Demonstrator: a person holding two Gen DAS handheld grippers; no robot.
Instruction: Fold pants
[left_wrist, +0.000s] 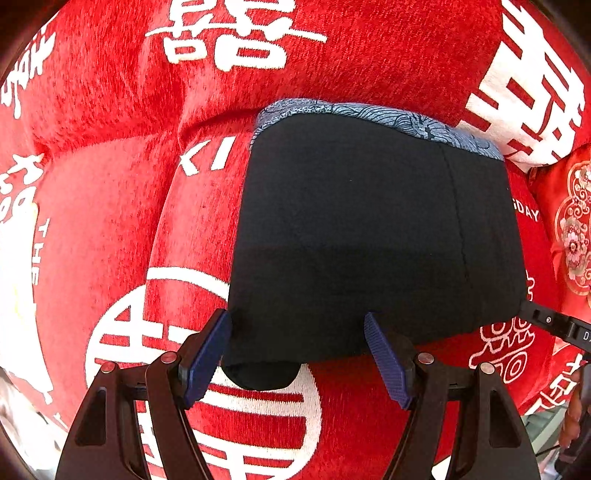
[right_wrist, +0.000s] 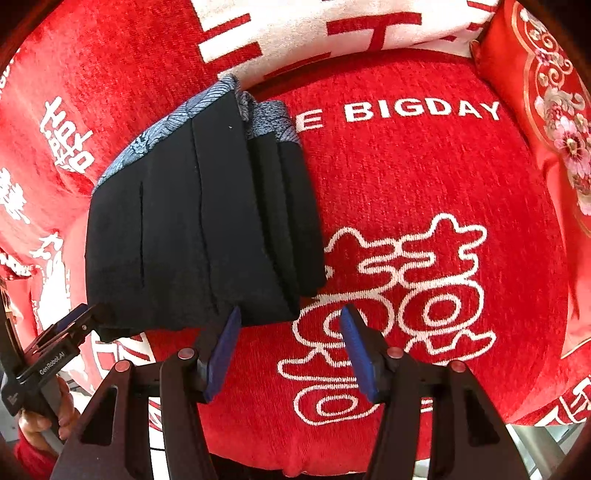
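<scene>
The black pants (left_wrist: 369, 229) lie folded into a compact block on a red sofa, with a blue patterned waistband (left_wrist: 369, 112) at the far edge. In the right wrist view the pants (right_wrist: 192, 221) show several stacked layers along their right side. My left gripper (left_wrist: 299, 350) is open at the near edge of the block, its blue pads either side of a small rolled fold. My right gripper (right_wrist: 288, 347) is open and empty, just off the near right corner of the pants. The left gripper (right_wrist: 70, 325) also shows at the near left corner.
The red plush sofa cover (right_wrist: 424, 184) has white characters and the words "BIGDAY". A red embroidered cushion (right_wrist: 546, 110) stands at the right. A seam between seat cushions (left_wrist: 166, 177) runs left of the pants. The sofa's front edge (right_wrist: 480, 428) is close.
</scene>
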